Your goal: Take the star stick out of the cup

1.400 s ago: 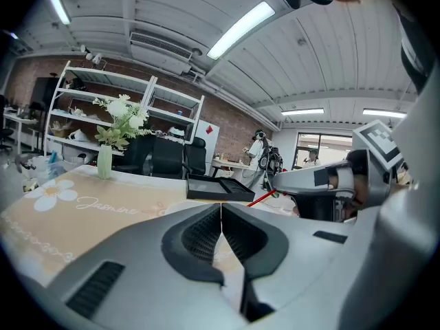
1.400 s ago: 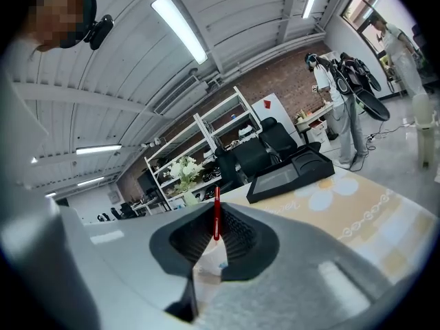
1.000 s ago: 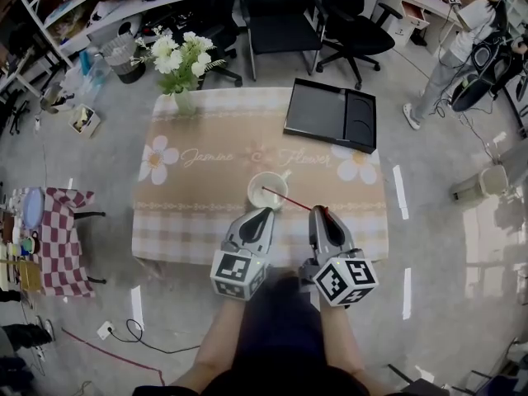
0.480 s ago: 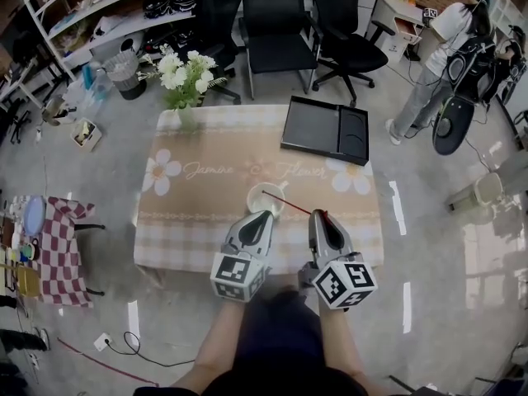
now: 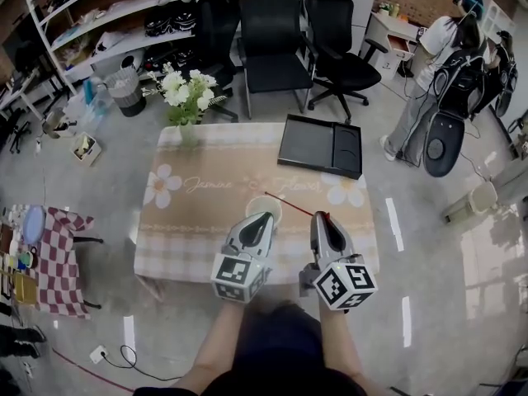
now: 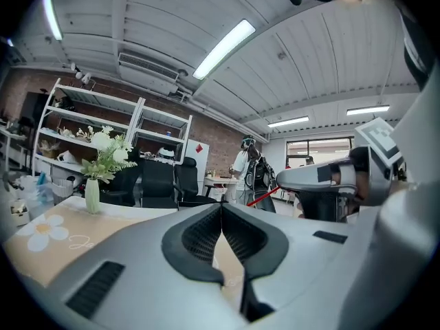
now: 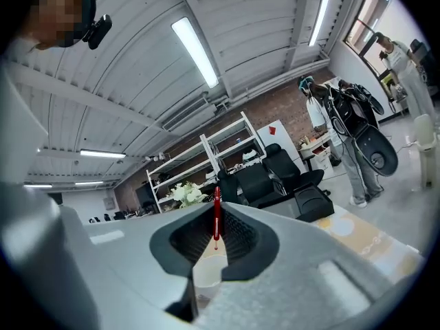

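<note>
Cup (image 5: 266,205) on table (image 5: 206,221), probably before tray (image 5: 320,145)

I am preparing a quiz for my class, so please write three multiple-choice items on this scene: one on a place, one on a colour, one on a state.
1. Where on the table does the black tray lie?
A. far right corner
B. near left corner
C. middle

2. What colour is the stick?
A. blue
B. red
C. green

3. How do the jaws of the right gripper stand?
A. wide apart
B. shut on the stick
C. shut on nothing

Answers:
1 A, the head view shows the tray at the far edge, on the right.
2 B, it shows red in every view.
3 B, the right gripper view shows the stick pinched between them.
</note>
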Motion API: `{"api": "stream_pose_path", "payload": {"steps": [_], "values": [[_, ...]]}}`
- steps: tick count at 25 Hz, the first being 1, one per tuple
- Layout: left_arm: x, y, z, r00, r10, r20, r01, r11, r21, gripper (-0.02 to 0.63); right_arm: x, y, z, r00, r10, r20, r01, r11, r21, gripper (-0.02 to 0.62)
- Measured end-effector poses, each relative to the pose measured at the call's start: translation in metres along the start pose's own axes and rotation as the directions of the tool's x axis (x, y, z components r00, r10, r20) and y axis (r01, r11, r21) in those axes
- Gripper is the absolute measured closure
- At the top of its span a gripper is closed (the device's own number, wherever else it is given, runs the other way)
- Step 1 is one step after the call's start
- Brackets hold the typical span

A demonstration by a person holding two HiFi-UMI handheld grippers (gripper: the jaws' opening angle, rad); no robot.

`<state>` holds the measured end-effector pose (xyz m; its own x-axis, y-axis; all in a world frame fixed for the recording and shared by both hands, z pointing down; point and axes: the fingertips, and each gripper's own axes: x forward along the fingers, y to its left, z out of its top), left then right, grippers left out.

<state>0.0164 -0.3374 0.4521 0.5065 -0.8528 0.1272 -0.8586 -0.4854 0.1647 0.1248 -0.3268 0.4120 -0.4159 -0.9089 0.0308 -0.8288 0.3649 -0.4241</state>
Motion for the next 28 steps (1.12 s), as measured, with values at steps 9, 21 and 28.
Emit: {"api": "stream_pose_path", "payload": {"steps": [9, 21, 28], "values": [[0.019, -0.017, -0.001, 0.998, -0.067, -0.009, 0.067, 0.998, 0.011, 0.594, -0.009, -0.026, 0.012, 0.997, -0.068, 0.044, 0.068, 0.998, 0.0, 0.58], [0.051, -0.068, -0.014, 0.979, -0.198, -0.052, 0.199, 0.98, 0.02, 0.594, -0.048, -0.075, 0.029, 0.973, -0.209, 0.099, 0.208, 0.978, 0.023, 0.58], [0.061, -0.097, -0.022, 0.961, -0.265, -0.08, 0.267, 0.964, 0.014, 0.594, -0.069, -0.094, 0.033, 0.958, -0.268, 0.102, 0.267, 0.963, 0.031, 0.58]]}}
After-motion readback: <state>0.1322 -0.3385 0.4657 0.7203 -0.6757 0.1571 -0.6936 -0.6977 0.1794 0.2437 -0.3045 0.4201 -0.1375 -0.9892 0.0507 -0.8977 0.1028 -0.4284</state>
